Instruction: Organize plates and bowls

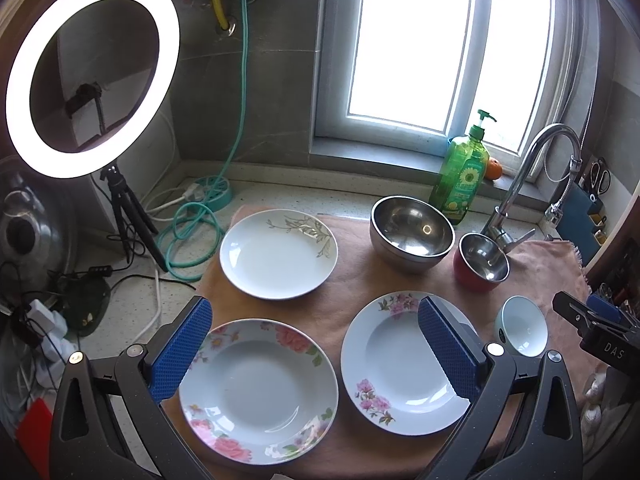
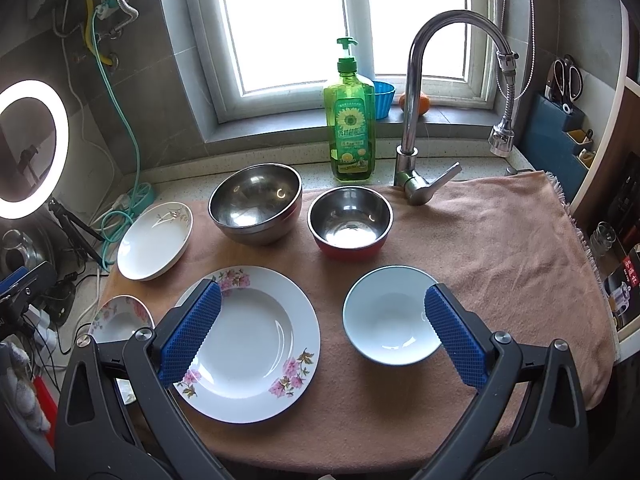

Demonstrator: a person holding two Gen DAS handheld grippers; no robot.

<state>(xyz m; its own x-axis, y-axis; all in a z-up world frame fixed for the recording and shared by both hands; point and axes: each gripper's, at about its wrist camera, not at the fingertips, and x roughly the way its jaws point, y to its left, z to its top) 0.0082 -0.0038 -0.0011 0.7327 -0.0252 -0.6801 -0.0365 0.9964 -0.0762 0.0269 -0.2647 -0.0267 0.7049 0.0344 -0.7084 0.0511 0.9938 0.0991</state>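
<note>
On a pink towel [image 1: 352,280] lie three plates: a rose-rimmed plate [image 1: 258,392], a pink-flower plate [image 1: 404,364] [image 2: 248,344] and a grey-leaf plate [image 1: 278,254] [image 2: 154,236]. Behind stand a large steel bowl [image 1: 412,234] [image 2: 256,204] and a red-sided steel bowl [image 1: 482,264] [image 2: 350,222]. A pale blue bowl [image 1: 520,326] [image 2: 390,316] sits at front right. My left gripper [image 1: 316,344] is open above the two front plates. My right gripper [image 2: 324,332] is open and empty, between the pink-flower plate and the blue bowl.
A green soap bottle [image 2: 350,120] and a tap [image 2: 416,120] stand behind the bowls. A ring light on a tripod [image 1: 92,80], cables and a green hose [image 1: 192,232] lie on the counter at left. A knife block [image 2: 560,120] is at right.
</note>
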